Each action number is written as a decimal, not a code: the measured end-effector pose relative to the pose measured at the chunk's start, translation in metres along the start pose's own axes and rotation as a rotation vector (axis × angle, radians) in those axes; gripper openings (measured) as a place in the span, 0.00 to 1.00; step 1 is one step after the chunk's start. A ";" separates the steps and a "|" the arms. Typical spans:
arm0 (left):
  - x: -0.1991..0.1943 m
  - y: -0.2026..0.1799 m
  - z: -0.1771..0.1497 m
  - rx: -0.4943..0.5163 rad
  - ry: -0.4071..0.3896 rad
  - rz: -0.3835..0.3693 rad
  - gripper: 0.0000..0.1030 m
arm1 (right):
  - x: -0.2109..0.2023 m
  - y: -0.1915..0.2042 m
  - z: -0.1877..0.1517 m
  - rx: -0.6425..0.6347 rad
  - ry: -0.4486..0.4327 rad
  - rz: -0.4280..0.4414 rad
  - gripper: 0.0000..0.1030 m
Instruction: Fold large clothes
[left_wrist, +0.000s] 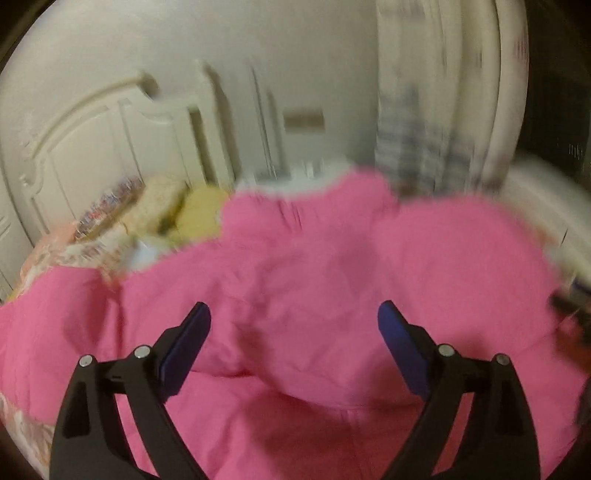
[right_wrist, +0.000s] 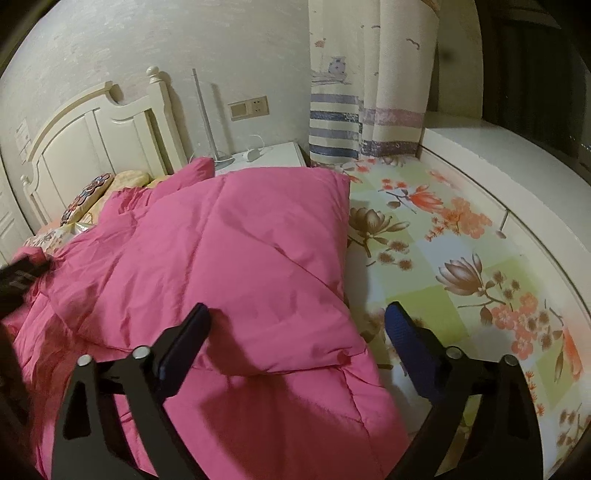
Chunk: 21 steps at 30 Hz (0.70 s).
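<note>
The left gripper (left_wrist: 293, 314) hovered with jaws spread — nothing between them — over the pink padded garment (right_wrist: 236, 251). The right gripper (right_wrist: 297, 315) stood wide too, empty, straddling the garment's edge on the floral bedsheet (right_wrist: 461, 240). Beyond stood the headboard (right_wrist: 85, 136).

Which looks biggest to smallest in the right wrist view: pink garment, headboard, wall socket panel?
1. pink garment, but it lies nearest the camera, so its lead is partly nearness.
2. headboard.
3. wall socket panel, clearly smallest.
</note>
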<state>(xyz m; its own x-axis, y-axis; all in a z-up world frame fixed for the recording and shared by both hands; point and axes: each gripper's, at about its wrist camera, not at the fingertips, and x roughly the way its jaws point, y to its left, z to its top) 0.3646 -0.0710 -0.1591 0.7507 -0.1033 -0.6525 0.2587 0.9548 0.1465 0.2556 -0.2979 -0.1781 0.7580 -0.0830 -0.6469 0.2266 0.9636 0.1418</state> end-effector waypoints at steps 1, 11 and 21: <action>0.018 -0.002 -0.003 0.017 0.073 0.005 0.89 | -0.002 0.002 0.002 -0.006 0.002 0.009 0.82; 0.041 0.012 -0.018 -0.038 0.149 -0.064 0.98 | 0.050 0.066 0.051 -0.343 0.069 -0.062 0.74; 0.043 0.012 -0.019 -0.052 0.132 -0.080 0.98 | 0.083 0.060 0.058 -0.343 0.244 -0.005 0.77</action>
<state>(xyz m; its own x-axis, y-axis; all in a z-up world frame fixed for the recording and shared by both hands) 0.3881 -0.0587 -0.1996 0.6418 -0.1458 -0.7529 0.2801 0.9585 0.0531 0.3677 -0.2617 -0.1795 0.5806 -0.0650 -0.8116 -0.0186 0.9955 -0.0930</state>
